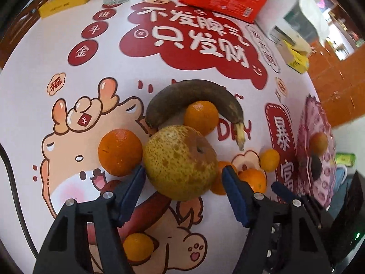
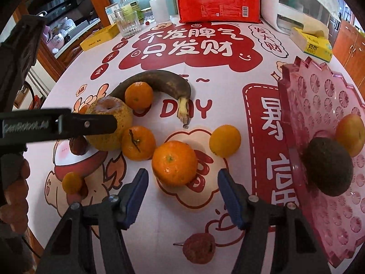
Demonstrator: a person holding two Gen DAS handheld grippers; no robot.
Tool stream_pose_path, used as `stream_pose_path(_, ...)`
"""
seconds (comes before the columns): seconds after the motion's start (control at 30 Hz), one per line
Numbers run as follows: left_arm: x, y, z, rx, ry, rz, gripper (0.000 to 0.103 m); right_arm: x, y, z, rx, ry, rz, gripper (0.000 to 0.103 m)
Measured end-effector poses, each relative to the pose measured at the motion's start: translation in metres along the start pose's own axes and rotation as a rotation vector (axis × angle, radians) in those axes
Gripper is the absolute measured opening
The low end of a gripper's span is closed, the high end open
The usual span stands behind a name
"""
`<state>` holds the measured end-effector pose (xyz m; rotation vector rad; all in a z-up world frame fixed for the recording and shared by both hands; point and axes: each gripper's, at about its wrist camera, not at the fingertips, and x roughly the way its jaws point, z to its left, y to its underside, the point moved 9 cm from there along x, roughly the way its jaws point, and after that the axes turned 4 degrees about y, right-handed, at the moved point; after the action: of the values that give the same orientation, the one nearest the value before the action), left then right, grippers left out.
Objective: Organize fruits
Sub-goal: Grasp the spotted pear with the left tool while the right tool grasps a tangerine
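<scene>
A spotted yellow pear [image 1: 180,162] lies on the printed tablecloth [image 1: 68,118] between the jaws of my left gripper [image 1: 184,171]. The left pad is at its skin and a thin gap shows at the right pad, so the gripper is open. A dark banana [image 1: 194,91] and several oranges ring the pear. My right gripper [image 2: 182,174] is open, and a large orange [image 2: 174,163] lies just ahead between its fingertips, untouched. At the right, a pink tray [image 2: 319,91] holds a dark avocado [image 2: 328,164] and an orange [image 2: 350,134]. A lychee [image 2: 198,247] lies below the right gripper.
Along the far edge stand a red packet [image 2: 219,0], a glass [image 2: 127,25], a yellow box [image 2: 100,36], a tissue box [image 2: 312,45] and a white appliance [image 2: 296,4]. A person's hand [image 2: 13,194] shows at the left. The table's edge curves close on the left.
</scene>
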<state>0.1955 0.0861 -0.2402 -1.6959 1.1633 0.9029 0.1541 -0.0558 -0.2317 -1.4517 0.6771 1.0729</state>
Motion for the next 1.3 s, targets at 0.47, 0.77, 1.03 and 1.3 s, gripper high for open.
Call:
stream_pose_path(0.47,0.019,-0.011,-0.005,-0.051,-0.168,0.003,0.069,0.009,-0.003,-0.002,0.022,-0.020,0.002,0.064)
stream_pose_path(0.77,0.035,-0.011,0.002,-0.104,-0.151,0.010,0.068,0.012,-0.009,0.011,-0.001,-0.070,-0.036,0.043)
stream_pose_path(1.03,0.022,0.005,0.008,-0.117,-0.117,0.010,0.067,0.000,-0.007,0.011,-0.015,-0.081,-0.068,0.040)
stream_pose_path(1.3,-0.015,0.024,-0.004,-0.013,-0.143,-0.040,0.067,-0.032,-0.004,0.011,-0.032,-0.091,-0.103,0.040)
